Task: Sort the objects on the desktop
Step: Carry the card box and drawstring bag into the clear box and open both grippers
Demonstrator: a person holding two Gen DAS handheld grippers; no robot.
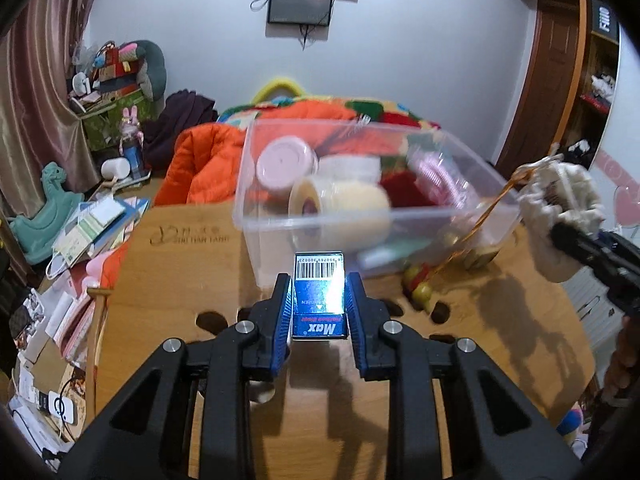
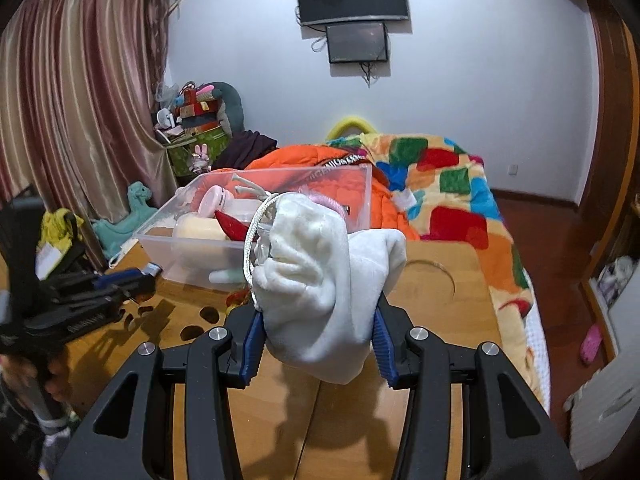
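The word "Max" is printed in white, upside down, on the small blue box (image 1: 319,295) that is held between the fingers of the left gripper (image 1: 319,300). A barcode with tiny numbers is seen at the far end of the box, but the numbers are too small to be read. A logo and some letters are burned into the wooden table (image 1: 188,236); they are too blurred to be read.
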